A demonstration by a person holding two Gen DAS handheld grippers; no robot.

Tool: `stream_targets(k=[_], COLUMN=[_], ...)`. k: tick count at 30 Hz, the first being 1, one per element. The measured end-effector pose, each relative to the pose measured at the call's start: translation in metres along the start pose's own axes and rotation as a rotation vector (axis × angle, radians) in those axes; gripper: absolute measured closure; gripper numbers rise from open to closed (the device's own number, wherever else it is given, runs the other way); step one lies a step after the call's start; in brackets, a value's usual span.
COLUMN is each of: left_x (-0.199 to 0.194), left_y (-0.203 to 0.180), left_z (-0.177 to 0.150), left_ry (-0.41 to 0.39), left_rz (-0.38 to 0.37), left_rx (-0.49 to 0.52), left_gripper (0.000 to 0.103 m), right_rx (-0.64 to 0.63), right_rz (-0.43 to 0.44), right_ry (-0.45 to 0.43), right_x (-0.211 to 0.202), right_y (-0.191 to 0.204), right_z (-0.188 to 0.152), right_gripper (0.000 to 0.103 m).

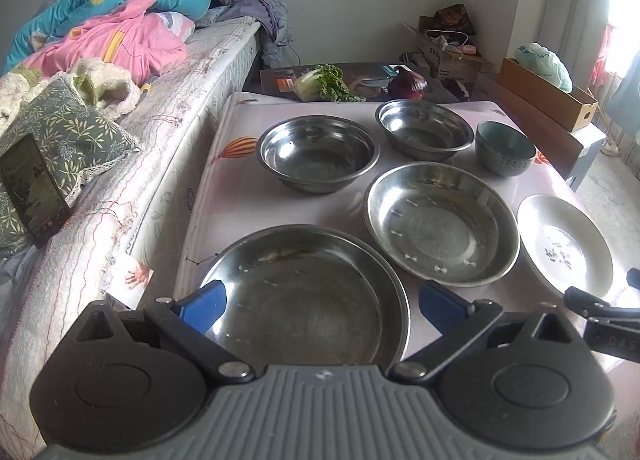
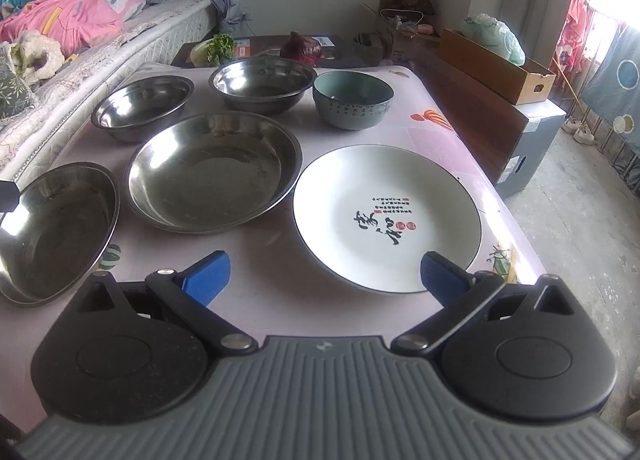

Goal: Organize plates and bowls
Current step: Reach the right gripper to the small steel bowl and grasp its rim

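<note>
On the pink table lie two shallow steel plates: a large one nearest and a second behind it to the right. Two steel bowls and a teal ceramic bowl stand at the back. A white plate with black calligraphy sits at the right. My left gripper hangs open over the near steel plate. My right gripper is open above the table's front, its right finger over the white plate's near rim.
A bed with bedding runs along the table's left side. Leafy greens and a red cabbage lie beyond the far edge. Cardboard boxes stand at the right, with bare floor beside the table.
</note>
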State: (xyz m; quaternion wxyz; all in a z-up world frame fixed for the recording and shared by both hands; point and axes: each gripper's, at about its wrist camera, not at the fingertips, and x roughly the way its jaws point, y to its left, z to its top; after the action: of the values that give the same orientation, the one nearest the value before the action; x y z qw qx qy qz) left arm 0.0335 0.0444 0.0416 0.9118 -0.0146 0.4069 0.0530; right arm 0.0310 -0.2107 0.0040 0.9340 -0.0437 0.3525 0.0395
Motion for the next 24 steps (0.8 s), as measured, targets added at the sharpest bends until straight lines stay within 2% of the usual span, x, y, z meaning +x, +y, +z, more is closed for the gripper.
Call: stream_targets(k=[5, 11, 14, 18, 24], left_x=[0.029, 0.072, 0.092, 0.114, 0.148], left_y=[0.023, 0.047, 0.053, 0.062, 0.077], left_z=[0.027, 0.058, 0.075, 0.095, 0.116], left_ry=[-0.010, -0.036, -0.060, -0.087, -0.040], left_rz=[0.016, -0.050, -0.026, -0.029, -0.023], left_rx=[-0.049, -0.113, -0.103, -0.096, -0.093], left_gripper=[0.000, 0.000, 0.001, 0.002, 0.007], right_rx=[-0.026, -0.031, -0.031, 0.007, 0.040], right_rz=[0.152, 0.312, 0.394, 0.522, 0.594], right_ry=[-0.117, -0.118, -0.119, -0.050, 0.113], right_x=[0.013, 0.054, 0.077, 0.120, 0.189], right_y=[-0.011, -0.012, -0.005, 0.012, 0.050], right_z=[0.030, 0.084, 0.120, 0.164, 0.196], right_gripper=[0.001, 0.001, 0.001, 0.001, 0.004])
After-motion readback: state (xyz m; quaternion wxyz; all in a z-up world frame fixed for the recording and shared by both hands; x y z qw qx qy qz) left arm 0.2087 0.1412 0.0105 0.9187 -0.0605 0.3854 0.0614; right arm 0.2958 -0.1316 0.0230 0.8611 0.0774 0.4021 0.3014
